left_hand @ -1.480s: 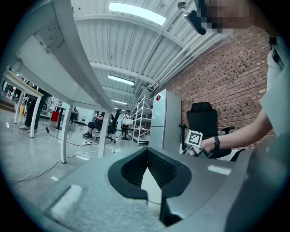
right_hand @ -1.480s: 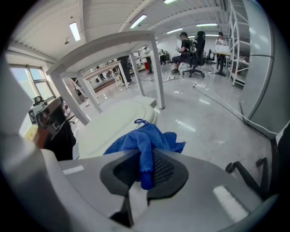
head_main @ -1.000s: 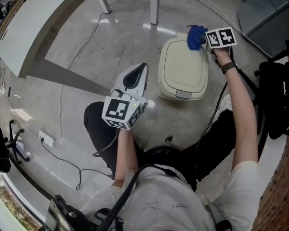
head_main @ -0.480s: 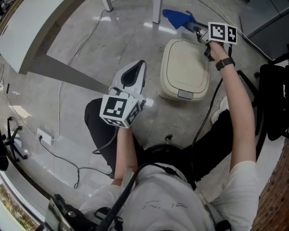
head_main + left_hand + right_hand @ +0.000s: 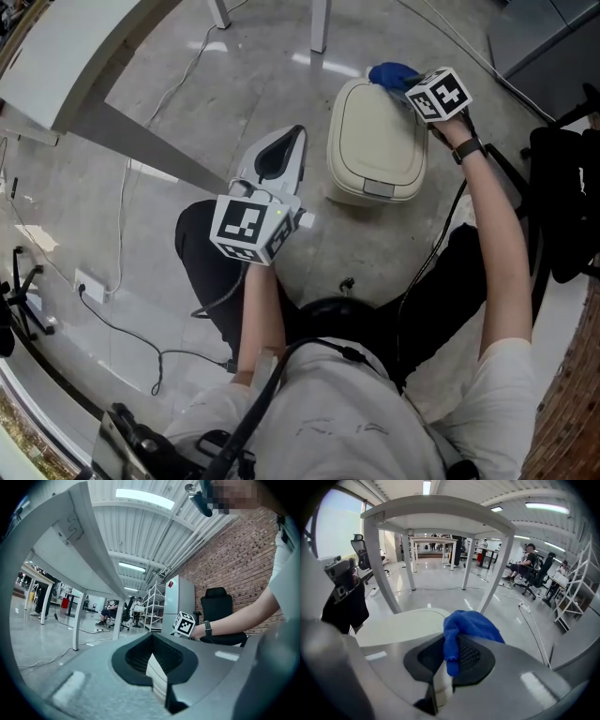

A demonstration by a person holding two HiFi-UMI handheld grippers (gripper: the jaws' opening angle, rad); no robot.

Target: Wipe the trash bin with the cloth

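The cream trash bin (image 5: 375, 141) stands on the floor ahead, lid closed; the right gripper view shows its lid (image 5: 403, 625) just below the jaws. A blue cloth (image 5: 392, 75) rests at the bin's far right corner, and my right gripper (image 5: 408, 84) is shut on it. That cloth (image 5: 468, 627) bunches over the jaws in the right gripper view. My left gripper (image 5: 275, 159) hangs above the floor left of the bin, apart from it, shut with nothing in it. The left gripper view looks past its jaws (image 5: 152, 656) to the right gripper's marker cube (image 5: 184, 623).
A white table (image 5: 84, 56) runs along the upper left, with its legs (image 5: 320, 23) just beyond the bin. Cables (image 5: 122, 234) and a power strip (image 5: 94, 291) lie on the floor at left. A black chair (image 5: 567, 206) stands at the right edge.
The right gripper swung the cloth out past the bin's far edge, then brought it back onto the far right corner of the lid. The left gripper has barely moved.
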